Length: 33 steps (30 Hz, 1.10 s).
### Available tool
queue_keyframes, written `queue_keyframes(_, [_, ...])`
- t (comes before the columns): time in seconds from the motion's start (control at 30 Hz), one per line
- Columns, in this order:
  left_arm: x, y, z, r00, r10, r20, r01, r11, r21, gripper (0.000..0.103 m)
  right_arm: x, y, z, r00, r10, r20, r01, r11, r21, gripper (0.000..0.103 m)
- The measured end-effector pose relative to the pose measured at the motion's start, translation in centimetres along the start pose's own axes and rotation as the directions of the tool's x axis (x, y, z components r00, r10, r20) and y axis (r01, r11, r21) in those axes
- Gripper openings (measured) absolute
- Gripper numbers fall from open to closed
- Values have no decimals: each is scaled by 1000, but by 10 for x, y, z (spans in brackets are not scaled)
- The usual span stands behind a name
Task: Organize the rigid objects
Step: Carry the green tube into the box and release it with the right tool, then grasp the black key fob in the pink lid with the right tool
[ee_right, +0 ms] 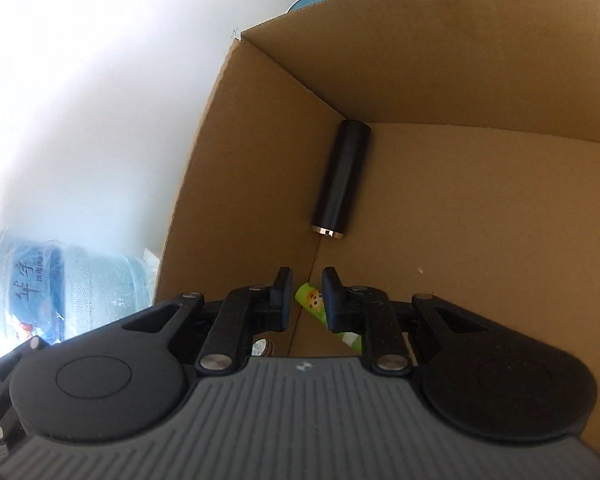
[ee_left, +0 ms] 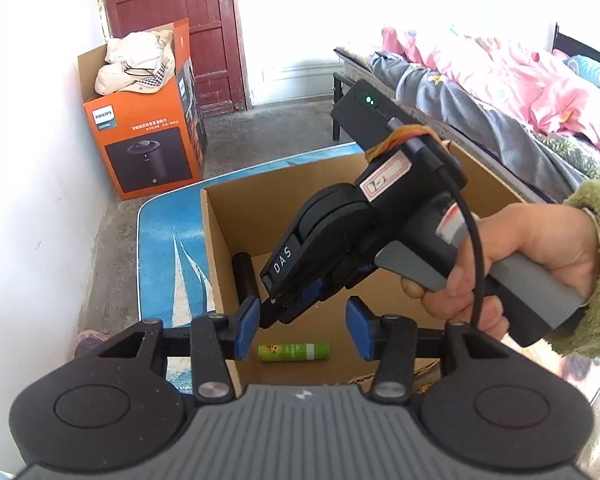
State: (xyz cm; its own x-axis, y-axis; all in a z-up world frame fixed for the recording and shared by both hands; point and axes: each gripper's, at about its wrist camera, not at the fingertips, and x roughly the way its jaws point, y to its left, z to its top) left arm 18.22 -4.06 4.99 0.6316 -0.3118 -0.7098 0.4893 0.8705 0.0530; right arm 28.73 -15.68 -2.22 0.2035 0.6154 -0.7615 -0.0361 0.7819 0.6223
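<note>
Two objects lie on the floor of the open cardboard box (ee_left: pixel 228 248) in the left wrist view: a green tube (ee_left: pixel 294 352) at lower centre, lying on its side, and a black cylinder (ee_left: pixel 246 276) along the box's left wall, partly hidden. The left gripper (ee_left: pixel 302 328) occupies the bottom of the frame with its blue pads (ee_left: pixel 249 326) set wide apart and nothing between them; the green tube lies on the box floor below and beyond the gap. The right gripper (ee_left: pixel 290 304), held by a hand (ee_left: pixel 512 264) in a green sleeve at the right of the frame, points down into the box at centre; its blue fingers sit close together, and whether they grip anything cannot be determined from this angle. The box rests on a blue table (ee_left: pixel 164 248). An orange carton (ee_left: pixel 148 136) stands at upper left before a red door (ee_left: pixel 180 12), and a bed (ee_left: pixel 500 96) fills the upper right. In the right wrist view, the right gripper (ee_right: pixel 306 300) at lower centre shows its pads a narrow gap apart, holding nothing. The green tube (ee_right: pixel 314 304) lies on the box floor just behind the gap, partly covered by the right pad. The black cylinder (ee_right: pixel 342 180) lies at centre in the corner of the cardboard box (ee_right: pixel 480 80), its metal-ringed end toward the camera. A water jug (ee_right: pixel 60 276) lies outside the box at lower left.
</note>
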Motion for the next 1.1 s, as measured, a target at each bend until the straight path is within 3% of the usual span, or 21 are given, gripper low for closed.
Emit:
queue_keyframes(0.07, [-15, 3, -4, 999, -1, 41, 2, 1000, -23, 60, -5, 2, -3, 1000, 2, 22, -2, 1000, -6, 33])
queue_keyframes(0.3, [-64, 9, -21, 992, -16, 128, 28, 995, -92, 68, -60, 5, -23, 984, 44, 174, -39, 999, -28, 38])
queue_keyframes(0.4, [-77, 8, -33, 990, -5, 143, 19, 995, -95, 74, -104, 10, -55, 957, 83, 278, -67, 995, -68, 38])
queue_keyframes(0.5, [-88, 8, -49, 989, 3, 150, 14, 994, -110, 77, -148, 13, -103, 916, 126, 382, -87, 989, -118, 38])
queue_keyframes(0.63, [-93, 6, -77, 992, -16, 129, 34, 990, -136, 77, -185, 6, -174, 881, 163, 444, -108, 983, -146, 38])
queue_keyframes(0.73, [-87, -1, -99, 996, -18, 84, 28, 991, -130, 77, -176, -10, -216, 881, 183, 437, -155, 983, -99, 39])
queue_keyframes(0.87, [-69, -23, -127, 1000, 6, 15, -5, 997, -75, 72, -129, -26, -248, 894, 165, 416, -177, 984, -8, 39])
queue_keyframes(0.97, [-52, -34, -140, 999, 32, -21, -33, 999, -20, 58, -95, -32, -256, 910, 142, 390, -176, 983, 53, 38])
queue_keyframes(1.1, [-35, -37, -149, 998, 14, -55, -14, 1000, -2, 39, -72, -28, -259, 925, 112, 363, -146, 987, 68, 37])
